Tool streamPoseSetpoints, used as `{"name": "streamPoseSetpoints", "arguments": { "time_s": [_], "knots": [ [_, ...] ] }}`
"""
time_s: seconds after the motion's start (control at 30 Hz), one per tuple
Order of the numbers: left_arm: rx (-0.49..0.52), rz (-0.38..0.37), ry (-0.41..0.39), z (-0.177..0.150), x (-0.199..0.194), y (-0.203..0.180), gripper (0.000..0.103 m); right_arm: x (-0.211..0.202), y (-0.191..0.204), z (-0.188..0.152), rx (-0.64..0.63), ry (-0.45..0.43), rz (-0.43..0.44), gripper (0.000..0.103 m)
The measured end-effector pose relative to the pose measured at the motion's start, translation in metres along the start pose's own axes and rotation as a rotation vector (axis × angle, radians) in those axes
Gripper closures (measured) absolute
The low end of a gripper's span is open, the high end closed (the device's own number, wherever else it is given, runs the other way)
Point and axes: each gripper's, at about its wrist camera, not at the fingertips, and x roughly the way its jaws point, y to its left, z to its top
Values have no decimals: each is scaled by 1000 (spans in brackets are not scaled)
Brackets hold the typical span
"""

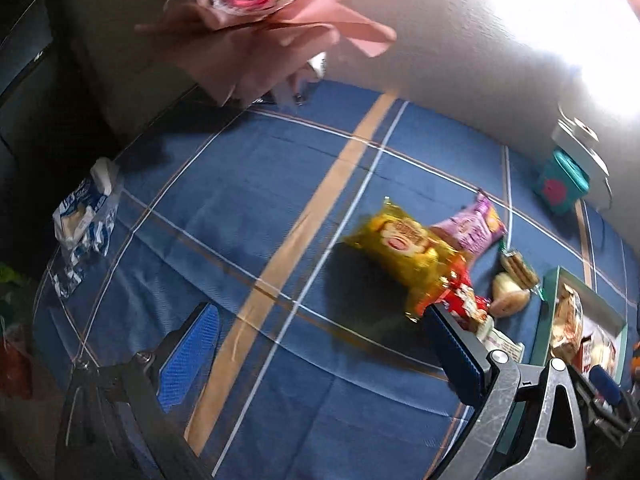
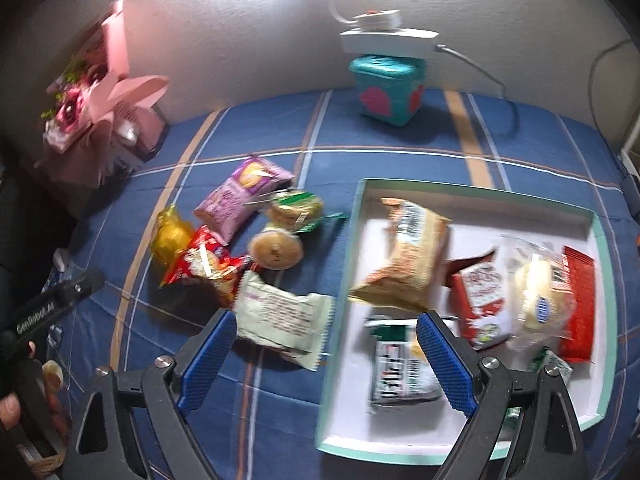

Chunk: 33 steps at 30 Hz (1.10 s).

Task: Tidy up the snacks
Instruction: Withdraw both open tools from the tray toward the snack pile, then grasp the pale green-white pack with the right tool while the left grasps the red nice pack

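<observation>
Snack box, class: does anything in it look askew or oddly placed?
Yes. The tan snack bag sits tilted, one corner overhanging the teal box left rim, not lying flat like the red packet beside it.

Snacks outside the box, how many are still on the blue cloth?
6: purple packet, green-wrapped biscuits, round muffin, yellow bag, red bag and white packet, all left of the box. More may hide underneath.
</observation>
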Motion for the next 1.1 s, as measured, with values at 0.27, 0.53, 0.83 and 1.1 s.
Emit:
{"name": "streamPoseSetpoints", "arguments": {
  "time_s": [0.27, 0.53, 0.83, 1.1],
  "knots": [
    [-19, -16, 43, 5, 17, -3, 1, 17, 26, 4, -59, 13, 22, 10],
    [-22, -130, 136, 5, 51, -36, 1, 34, 23, 10, -55, 29, -8, 10],
    [-50, -232, 183, 7, 77, -64, 2, 42, 12, 25, -43, 10, -34, 10],
    [-61, -279, 195, 1, 94, -83, 15, 49, 6, 28, -33, 21, -42, 10]
  ]
}}
